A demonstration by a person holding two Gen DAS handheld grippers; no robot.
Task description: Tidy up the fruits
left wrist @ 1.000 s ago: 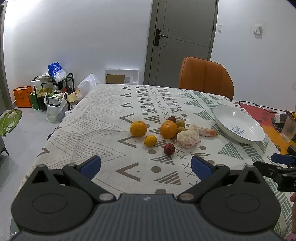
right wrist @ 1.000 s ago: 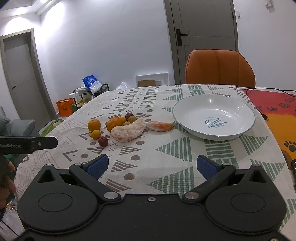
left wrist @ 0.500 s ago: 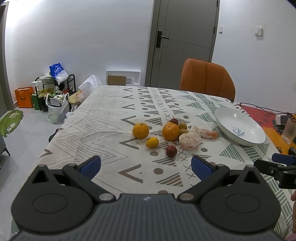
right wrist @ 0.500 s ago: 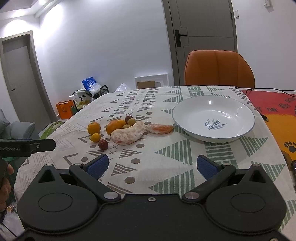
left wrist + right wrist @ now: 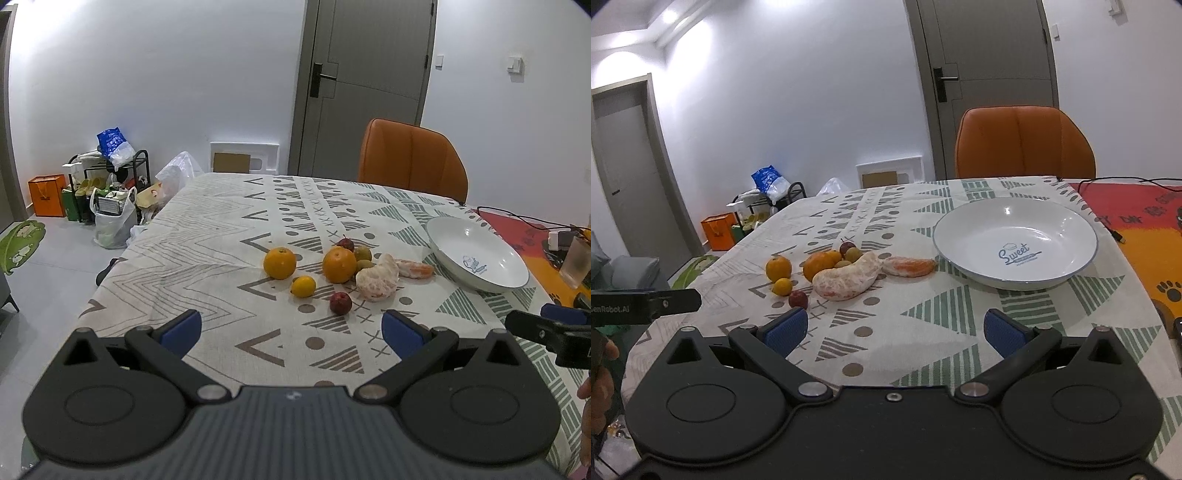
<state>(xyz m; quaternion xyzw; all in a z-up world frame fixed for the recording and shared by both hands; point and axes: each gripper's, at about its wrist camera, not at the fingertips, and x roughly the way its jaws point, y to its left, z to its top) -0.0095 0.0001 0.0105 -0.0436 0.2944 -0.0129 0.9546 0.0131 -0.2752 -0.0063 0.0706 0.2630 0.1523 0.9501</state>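
Hovering over the tabletop (image 5: 923, 317), each hand-held gripper (image 5: 291, 328) gapes, empty. Peeled citrus (image 5: 847, 278) at eleven o'clock looks soft; cradle its middle gently toward the bowl (image 5: 1015, 221).

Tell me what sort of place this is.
Most likely a home dining area: a table under a patterned tablecloth, an orange chair pulled up to it, and a shoe rack with bags by the wall.

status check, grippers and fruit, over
Left gripper open, empty. Right gripper open, empty. Fruit loose on tablecloth, bowl empty. Path clear.
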